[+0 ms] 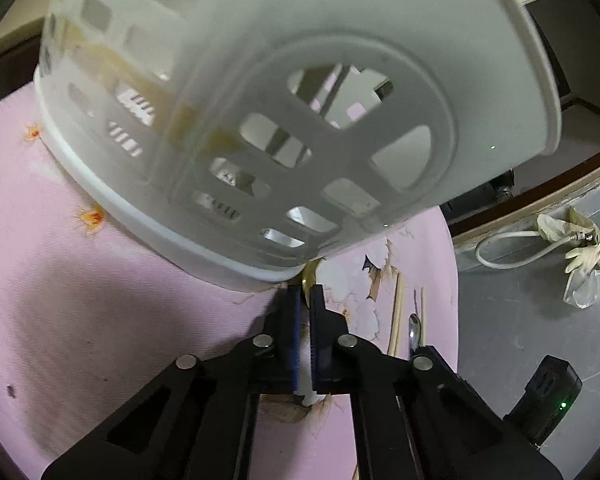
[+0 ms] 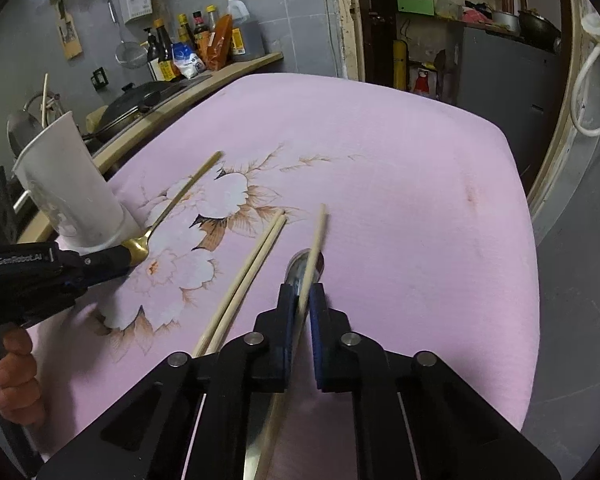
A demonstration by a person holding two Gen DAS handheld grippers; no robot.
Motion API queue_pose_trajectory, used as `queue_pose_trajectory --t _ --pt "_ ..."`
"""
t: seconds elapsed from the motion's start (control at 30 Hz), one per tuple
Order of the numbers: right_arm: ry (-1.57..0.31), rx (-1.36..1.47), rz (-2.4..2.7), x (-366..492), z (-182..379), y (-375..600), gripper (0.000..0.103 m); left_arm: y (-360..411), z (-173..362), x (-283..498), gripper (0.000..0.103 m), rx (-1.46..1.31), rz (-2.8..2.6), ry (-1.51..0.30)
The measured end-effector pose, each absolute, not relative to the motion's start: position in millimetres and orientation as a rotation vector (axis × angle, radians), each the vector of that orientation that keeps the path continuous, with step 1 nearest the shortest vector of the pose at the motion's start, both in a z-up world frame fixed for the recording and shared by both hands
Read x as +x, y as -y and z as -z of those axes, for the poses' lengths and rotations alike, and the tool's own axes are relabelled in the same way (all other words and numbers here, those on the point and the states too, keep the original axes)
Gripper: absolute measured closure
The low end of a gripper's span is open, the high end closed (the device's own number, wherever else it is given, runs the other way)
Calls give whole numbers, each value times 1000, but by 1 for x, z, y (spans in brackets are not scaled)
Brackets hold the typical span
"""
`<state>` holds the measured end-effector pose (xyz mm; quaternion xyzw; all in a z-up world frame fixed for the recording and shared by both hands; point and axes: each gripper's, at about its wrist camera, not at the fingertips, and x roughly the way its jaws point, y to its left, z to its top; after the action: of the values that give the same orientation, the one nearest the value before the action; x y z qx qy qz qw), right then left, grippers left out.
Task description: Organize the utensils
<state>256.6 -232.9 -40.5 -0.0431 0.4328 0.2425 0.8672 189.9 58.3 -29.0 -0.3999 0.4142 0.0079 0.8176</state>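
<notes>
A white perforated utensil holder (image 1: 260, 128) lies tipped on the pink cloth; it shows in the right wrist view (image 2: 70, 188) at the left. My left gripper (image 1: 308, 300) is shut on the holder's rim, with a gold spoon (image 2: 168, 210) right at its tips; it shows in the right wrist view (image 2: 130, 254). My right gripper (image 2: 302, 300) is shut on a single chopstick (image 2: 316, 244), which lies over a steel spoon (image 2: 298, 268). A pair of chopsticks (image 2: 244, 276) lies just left of it.
The pink flowered cloth (image 2: 380, 160) covers a small table with edges near on the right. A counter with a pan and sauce bottles (image 2: 196, 44) stands behind. A white cable and gloves (image 1: 572, 244) lie on the grey floor.
</notes>
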Motion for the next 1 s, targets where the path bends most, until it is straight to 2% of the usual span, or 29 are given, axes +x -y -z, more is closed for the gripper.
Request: queue_pose_trajectory --t 0.3,0.63,0.77,1.0 --pt "-902 -92 -488 231 38 249 99 -70 16 154 103 -652 86 -952" --pt "-896 -57 -440 198 34 270 99 -111 -8 105 103 -332 358 -1127" --pt "-898 -58 -441 191 34 267 99 -118 -6 108 103 -227 450 -1200" --pt "-923 -74 -478 180 40 254 99 -126 -10 117 102 -153 360 -1135"
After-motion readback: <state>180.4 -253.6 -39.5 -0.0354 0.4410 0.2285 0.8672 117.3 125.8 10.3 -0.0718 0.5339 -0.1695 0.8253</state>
